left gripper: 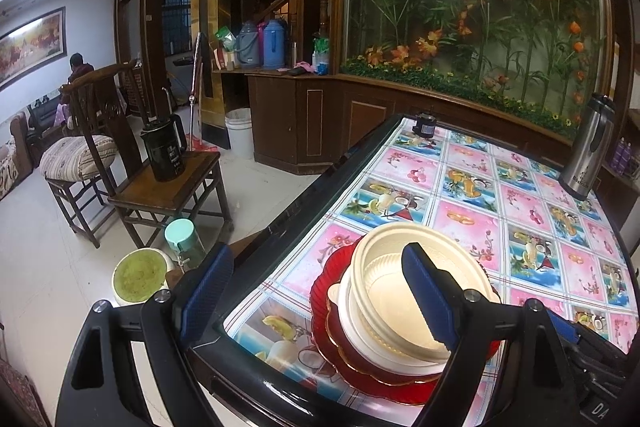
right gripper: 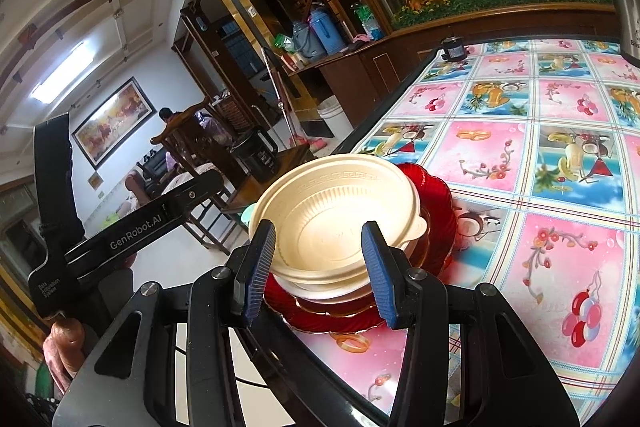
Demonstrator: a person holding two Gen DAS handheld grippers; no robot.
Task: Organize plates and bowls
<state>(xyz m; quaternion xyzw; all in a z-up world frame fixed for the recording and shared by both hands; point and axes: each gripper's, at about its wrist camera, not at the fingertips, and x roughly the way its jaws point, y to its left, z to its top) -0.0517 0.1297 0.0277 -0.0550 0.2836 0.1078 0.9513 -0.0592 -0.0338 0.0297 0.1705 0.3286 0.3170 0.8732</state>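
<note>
A stack of cream bowls (left gripper: pixel 400 291) sits on red scalloped plates (left gripper: pixel 332 343) at the near corner of the table (left gripper: pixel 480 187). My left gripper (left gripper: pixel 320 299) is open, its right finger over the top bowl and its left finger beyond the table edge. The same cream bowls (right gripper: pixel 332 211) on the red plates (right gripper: pixel 436 203) show in the right wrist view. My right gripper (right gripper: pixel 320 267) is open and empty, its fingers just in front of the bowls' near rim. The left gripper's body (right gripper: pixel 120 239) shows at the left of that view.
A steel flask (left gripper: pixel 588 147) stands at the table's far right and a small dark jar (left gripper: pixel 424 125) at its far edge. Left of the table are a wooden chair with a black kettle (left gripper: pixel 164 151), a green bowl (left gripper: pixel 140 275) and a teal-lidded cup (left gripper: pixel 184 239).
</note>
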